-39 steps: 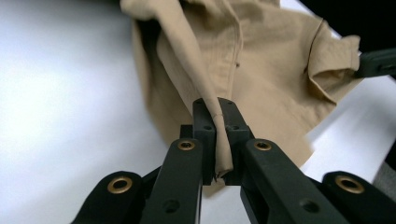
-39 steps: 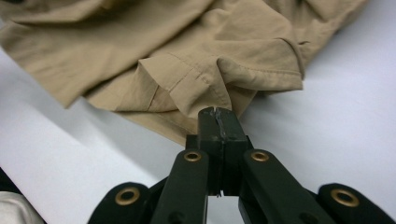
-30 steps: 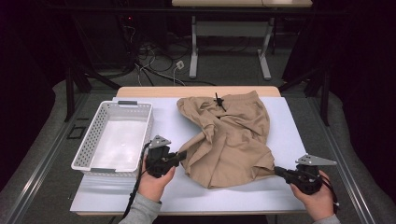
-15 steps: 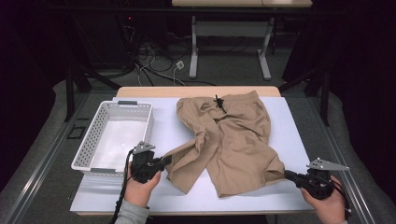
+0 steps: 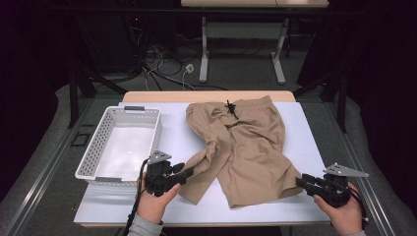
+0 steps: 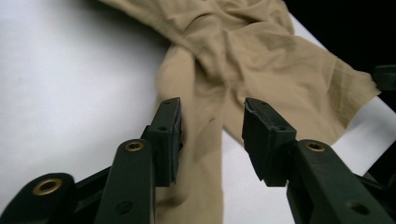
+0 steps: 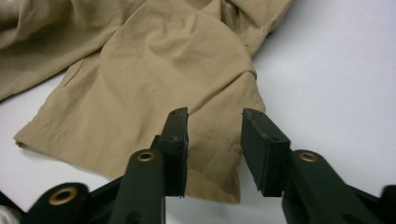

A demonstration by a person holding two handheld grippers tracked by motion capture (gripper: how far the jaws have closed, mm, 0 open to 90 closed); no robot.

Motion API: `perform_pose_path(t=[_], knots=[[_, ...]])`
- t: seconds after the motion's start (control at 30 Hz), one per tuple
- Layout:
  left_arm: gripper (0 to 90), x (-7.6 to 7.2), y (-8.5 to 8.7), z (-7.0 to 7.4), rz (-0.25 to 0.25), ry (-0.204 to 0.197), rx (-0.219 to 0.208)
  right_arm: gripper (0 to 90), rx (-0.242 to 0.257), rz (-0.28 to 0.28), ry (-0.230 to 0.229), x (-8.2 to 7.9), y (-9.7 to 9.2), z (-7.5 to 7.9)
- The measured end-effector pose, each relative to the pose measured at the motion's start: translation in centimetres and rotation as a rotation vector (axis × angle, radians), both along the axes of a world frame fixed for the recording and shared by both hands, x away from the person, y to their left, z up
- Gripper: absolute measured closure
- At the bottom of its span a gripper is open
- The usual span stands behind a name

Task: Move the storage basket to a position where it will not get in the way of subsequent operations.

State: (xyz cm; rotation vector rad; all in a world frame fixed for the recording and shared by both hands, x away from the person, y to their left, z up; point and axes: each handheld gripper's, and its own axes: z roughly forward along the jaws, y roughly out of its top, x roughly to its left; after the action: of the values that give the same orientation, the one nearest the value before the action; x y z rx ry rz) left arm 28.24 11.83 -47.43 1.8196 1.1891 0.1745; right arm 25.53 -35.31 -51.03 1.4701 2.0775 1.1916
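Dark room, cables on the floor behind, and a white desk (image 5: 305,132) under me with tan shorts (image 5: 246,147) spread across its middle, waistband and black drawstring (image 5: 230,109) at the far edge, legs toward me. My left gripper (image 5: 184,172) sits at the near left leg hem, my right gripper (image 5: 301,181) at the near right hem corner. Both sets of jaws have just been opening and now stand apart; cloth lies between them, but the pads aren't pressing it. Risk now: the left leg is twisted into a rope-like fold, so if I close here I may catch two layers and drag the whole garment askew. The thin, matte, soft woven fabric creases readily and could slide on the smooth sheet. The perforated white plastic basket (image 5: 93,157) sits just left, its rim close enough for my left hand to bump
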Motion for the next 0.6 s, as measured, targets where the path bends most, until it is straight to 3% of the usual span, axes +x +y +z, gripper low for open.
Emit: perform_pose_path(t=[0.27,0.5,0.6], knots=[[50.6,-0.1,-2.9,0.0,-0.058,-0.002,-0.014,55.8,0.002,0.004,-0.017,1.5,1.0,0.6],[44.8,0.3,-5.4,-2.1,-0.094,0.032,0.019,54.2,-0.013,0.010,-0.021,2.9,1.8,0.4],[42.9,0.5,-6.4,-3.0,-0.103,0.028,0.033,53.0,-0.019,0.006,-0.026,3.3,1.9,0.2]])
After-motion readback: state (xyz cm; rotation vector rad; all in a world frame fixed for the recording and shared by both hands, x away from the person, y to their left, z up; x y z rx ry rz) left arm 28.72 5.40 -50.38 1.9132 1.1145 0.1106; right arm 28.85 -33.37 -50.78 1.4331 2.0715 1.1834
